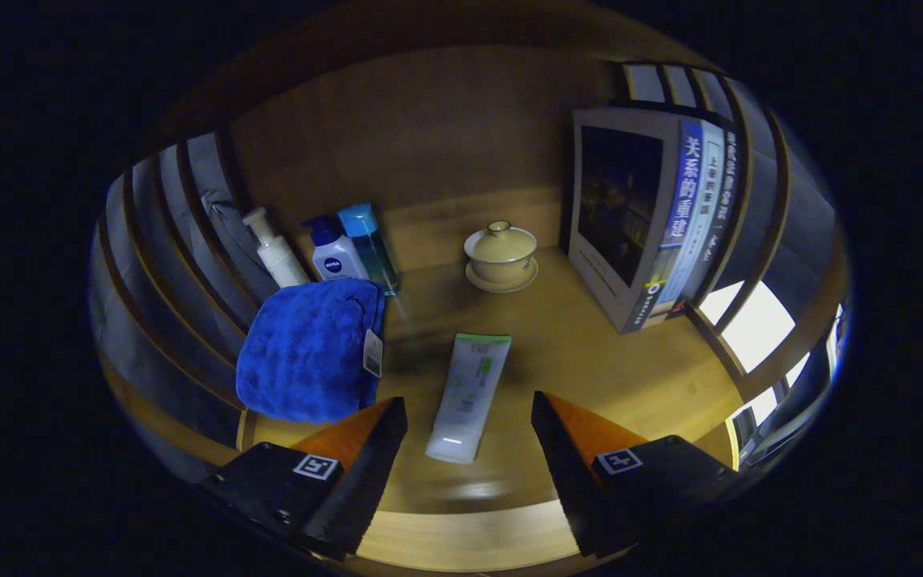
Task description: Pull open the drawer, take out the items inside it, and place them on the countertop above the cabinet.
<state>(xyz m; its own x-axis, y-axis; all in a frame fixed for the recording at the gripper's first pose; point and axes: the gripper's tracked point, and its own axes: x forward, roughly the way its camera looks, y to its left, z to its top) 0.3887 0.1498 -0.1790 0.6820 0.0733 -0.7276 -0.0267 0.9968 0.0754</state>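
Tube lying flat at lower centre of the frame on the wooden countertop, cap end between the fingers of the gripper, spread and clear of it. Best backed straight out, avoiding the blue towel at lower left.

A wooden countertop is lying under dim, warm light, with a pale front edge running along its near side. A plain wooden back panel is rising behind it. Slatted wooden sides are standing at either end, grey showing between the slats. Through the gaps in the slats beside the books, bright white light is coming in.
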